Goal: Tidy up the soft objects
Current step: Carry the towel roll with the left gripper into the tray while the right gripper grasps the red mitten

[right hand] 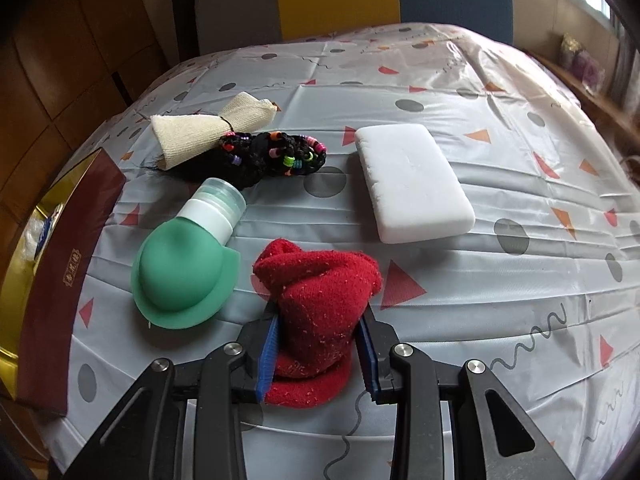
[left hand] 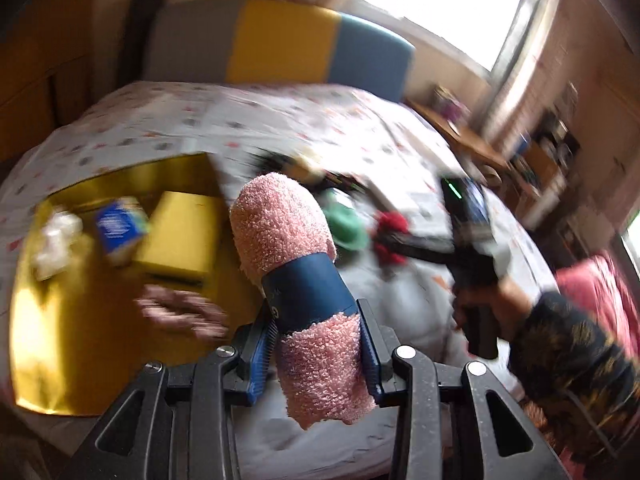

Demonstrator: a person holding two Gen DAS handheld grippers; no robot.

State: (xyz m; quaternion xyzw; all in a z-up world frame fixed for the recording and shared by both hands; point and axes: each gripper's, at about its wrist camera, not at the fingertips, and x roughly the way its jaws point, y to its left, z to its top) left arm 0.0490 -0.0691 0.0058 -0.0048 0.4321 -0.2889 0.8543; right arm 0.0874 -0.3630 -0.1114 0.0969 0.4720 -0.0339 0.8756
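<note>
My left claw (left hand: 318, 354) grips a pink towel roll (left hand: 298, 264) with a navy band, raised above the bed (left hand: 280, 120); the gold box (left hand: 72, 320) lies open at nine o'clock. My right claw (right hand: 320, 350) pinches the red sock (right hand: 320, 292) on the sheet. The green squeeze bottle (right hand: 180, 276) crowds ten o'clock and the white sponge block (right hand: 412, 180) one o'clock; bare sheet stretches toward three o'clock.
</note>
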